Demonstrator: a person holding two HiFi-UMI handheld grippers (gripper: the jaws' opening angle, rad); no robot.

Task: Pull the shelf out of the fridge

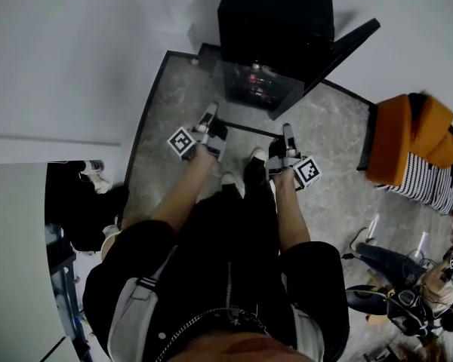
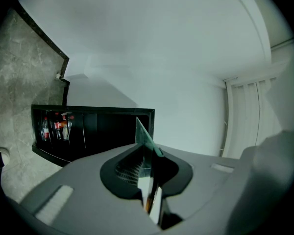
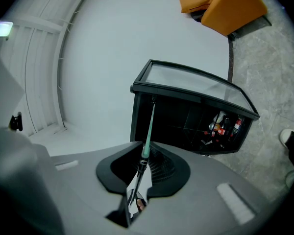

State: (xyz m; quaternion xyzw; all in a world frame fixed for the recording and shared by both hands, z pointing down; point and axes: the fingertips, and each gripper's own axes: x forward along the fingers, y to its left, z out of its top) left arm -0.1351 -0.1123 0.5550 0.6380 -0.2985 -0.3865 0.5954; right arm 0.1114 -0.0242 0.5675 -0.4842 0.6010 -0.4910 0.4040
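Note:
The black fridge point(image 1: 275, 21) stands against the wall with its door point(image 1: 349, 42) swung open to the right and bottles point(image 1: 257, 78) inside. The clear glass shelf point(image 1: 249, 130) is outside the fridge, held level between my two grippers in front of it. My left gripper point(image 1: 211, 123) is shut on its left edge, my right gripper point(image 1: 287, 138) on its right edge. In the left gripper view the greenish shelf edge point(image 2: 148, 141) runs out of the shut left gripper point(image 2: 149, 180). In the right gripper view the shelf edge point(image 3: 149, 126) leaves the shut right gripper point(image 3: 139, 173) toward the fridge point(image 3: 186, 111).
An orange chair point(image 1: 408, 138) with a striped cushion point(image 1: 426, 179) stands at the right on the grey stone floor point(image 1: 332, 172). Another person with equipment point(image 1: 408, 292) is at lower right. White walls flank the fridge. My shoes point(image 1: 245, 172) are just below the shelf.

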